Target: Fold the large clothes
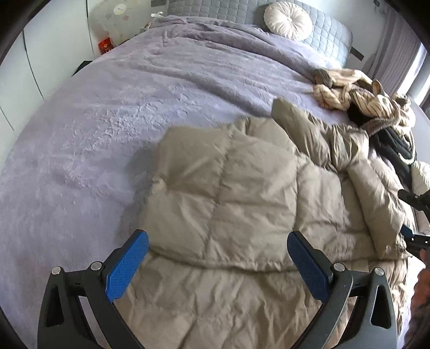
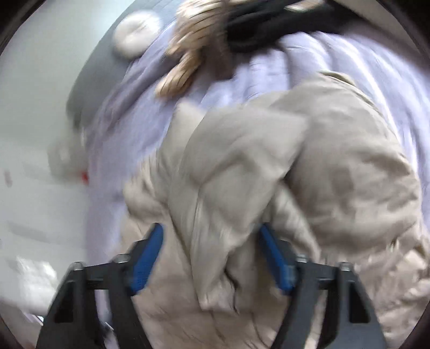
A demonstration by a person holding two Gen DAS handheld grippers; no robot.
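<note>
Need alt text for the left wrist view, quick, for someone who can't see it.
Open left gripper hovers over a partly folded beige puffer coat on a purple bedspread. A striped plush toy and round cushion lie beyond.

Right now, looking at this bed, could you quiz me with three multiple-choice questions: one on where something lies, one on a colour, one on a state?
1. Where is the round cushion?
A. at the headboard
B. on the floor
C. on the coat

2. What colour is the puffy coat?
A. red
B. beige
C. navy

3. How are the left gripper fingers?
A. clamped on the coat
B. spread apart, empty
C. holding the cushion

Answers: A, it leans against the grey headboard; B, the quilted fabric is beige; B, the blue pads stand wide above the coat.
</note>
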